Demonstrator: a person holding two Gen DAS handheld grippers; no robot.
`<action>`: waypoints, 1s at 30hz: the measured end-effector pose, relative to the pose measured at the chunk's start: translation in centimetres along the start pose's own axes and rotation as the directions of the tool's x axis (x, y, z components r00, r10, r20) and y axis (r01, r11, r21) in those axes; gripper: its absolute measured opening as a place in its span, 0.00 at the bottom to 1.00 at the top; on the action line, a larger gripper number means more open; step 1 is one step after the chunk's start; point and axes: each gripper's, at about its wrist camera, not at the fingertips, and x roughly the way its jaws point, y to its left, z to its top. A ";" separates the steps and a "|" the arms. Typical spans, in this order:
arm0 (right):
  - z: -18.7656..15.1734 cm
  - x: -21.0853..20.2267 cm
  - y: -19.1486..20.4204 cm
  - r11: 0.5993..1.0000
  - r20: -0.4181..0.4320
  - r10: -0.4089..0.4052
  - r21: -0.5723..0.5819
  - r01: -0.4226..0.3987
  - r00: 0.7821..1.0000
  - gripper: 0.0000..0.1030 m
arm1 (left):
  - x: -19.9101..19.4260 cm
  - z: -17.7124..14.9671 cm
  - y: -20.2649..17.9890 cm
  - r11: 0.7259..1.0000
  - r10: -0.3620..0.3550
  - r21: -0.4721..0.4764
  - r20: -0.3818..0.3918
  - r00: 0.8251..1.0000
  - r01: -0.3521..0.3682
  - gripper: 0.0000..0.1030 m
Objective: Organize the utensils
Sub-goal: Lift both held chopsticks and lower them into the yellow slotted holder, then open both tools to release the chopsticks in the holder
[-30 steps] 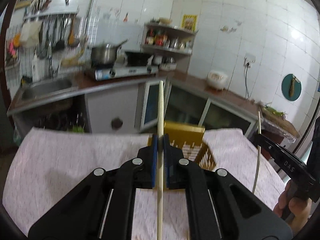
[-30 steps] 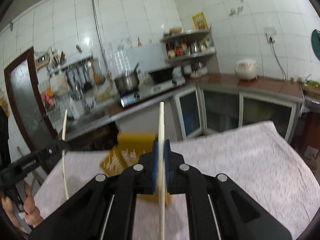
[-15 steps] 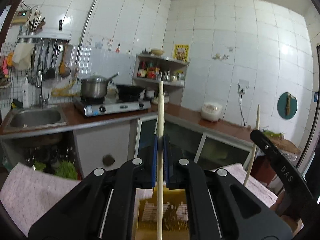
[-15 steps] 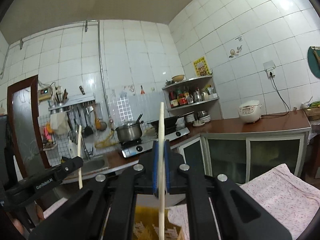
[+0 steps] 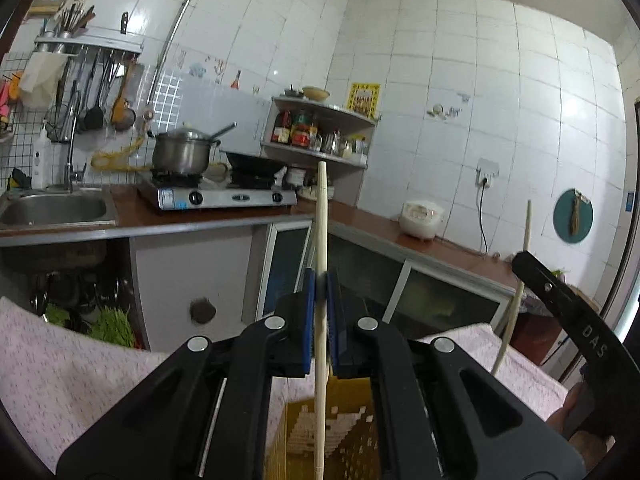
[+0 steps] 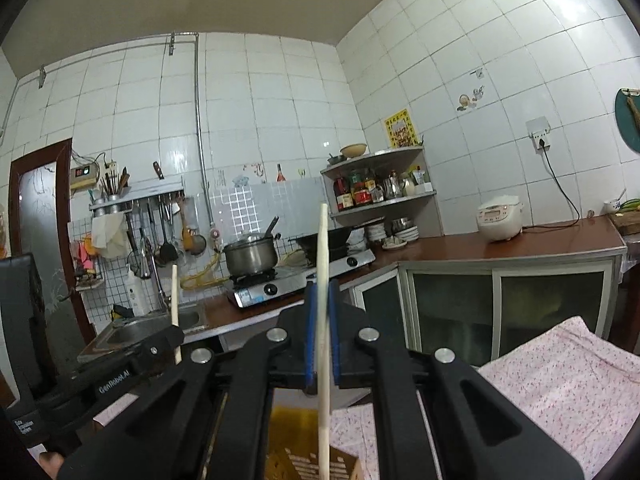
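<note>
Left gripper [image 5: 320, 300] clamped tight on a pale wooden chopstick [image 5: 321, 240], held upright, lower end hanging over the yellow perforated plastic basket [image 5: 352, 432] on the pink patterned tablecloth [image 5: 60, 380]. Right gripper [image 6: 322, 320] likewise pinched shut on a second pale wooden chopstick [image 6: 323, 264], also upright, above the same basket. Behind, steel pot [image 5: 182, 154] on the gas stove [image 5: 224, 198], white rice cooker [image 6: 500, 222] on the brown counter.

— How are the two grippers set?
— The left gripper [image 5: 321, 312] has its jaws clamped, pointing toward twelve o'clock. The right gripper [image 6: 322, 332] matches it, jaws pinched tight, level, at its three o'clock side.
</note>
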 end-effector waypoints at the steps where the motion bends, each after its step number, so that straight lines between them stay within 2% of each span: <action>1: -0.4 0.0 0.0 1.000 -0.007 0.002 -0.004 -0.002 1.000 0.06 | -0.2 -0.5 -0.1 1.000 0.003 0.011 -0.005 1.000 -0.003 0.04; 8: -3.0 -0.2 -0.3 1.000 -0.104 0.014 -0.025 -0.016 0.994 0.06 | -1.0 -2.9 0.3 0.998 0.033 0.046 -0.068 0.997 -0.030 0.05; 12: -4.1 0.2 -0.3 0.998 -0.194 0.021 -0.056 -0.032 0.981 0.07 | -1.4 -3.6 0.6 0.997 0.056 0.051 -0.115 0.992 -0.050 0.06; 14: -4.1 0.5 -0.7 0.999 -0.254 0.030 -0.036 -0.040 0.967 0.07 | -1.7 -3.7 0.7 0.997 0.067 0.042 -0.148 0.987 -0.062 0.18; 16: -3.8 0.3 -1.1 0.999 -0.302 0.027 -0.016 -0.033 0.953 0.11 | -2.5 -3.3 1.0 0.997 0.075 0.013 -0.168 0.983 -0.074 0.44; 17: -3.5 -0.1 -1.4 0.999 -0.314 0.028 -0.007 -0.032 0.949 0.26 | -3.1 -3.1 1.0 0.997 0.083 0.006 -0.168 0.982 -0.083 0.49; 18: -3.1 -0.8 -1.7 1.000 -0.316 0.028 0.000 -0.029 0.948 0.46 | -3.8 -2.9 1.0 0.995 0.094 0.005 -0.166 0.982 -0.095 0.57; 19: -2.7 -1.5 -1.8 1.000 -0.311 0.023 0.001 -0.024 0.950 0.51 | -4.8 -2.5 1.1 0.995 0.102 0.001 -0.167 0.981 -0.104 0.64; 21: -2.0 -2.7 -1.9 1.000 -0.304 0.018 -0.009 -0.022 0.952 0.51 | -6.6 -2.1 1.3 0.994 0.104 -0.014 -0.180 0.978 -0.108 0.72; 23: -1.3 -4.1 -1.9 1.000 -0.321 0.008 -0.026 -0.017 0.947 0.53 | -8.2 -1.9 1.4 0.993 0.107 -0.024 -0.188 0.976 -0.113 0.77; 25: -0.9 -5.9 -2.0 0.999 -0.344 -0.016 -0.048 -0.001 0.939 0.57 | -10.3 -1.9 1.4 0.991 0.123 -0.025 -0.191 0.974 -0.130 0.87; 27: -0.9 -7.5 -1.8 0.996 -0.356 -0.047 -0.088 0.016 0.933 0.68 | -12.3 -2.1 1.5 0.988 0.146 -0.021 -0.188 0.971 -0.152 0.93; 30: -1.3 -9.6 -1.5 0.990 -0.382 -0.091 -0.137 0.041 0.920 0.77 | -15.1 -3.1 2.0 0.985 0.163 -0.024 -0.220 0.962 -0.173 0.95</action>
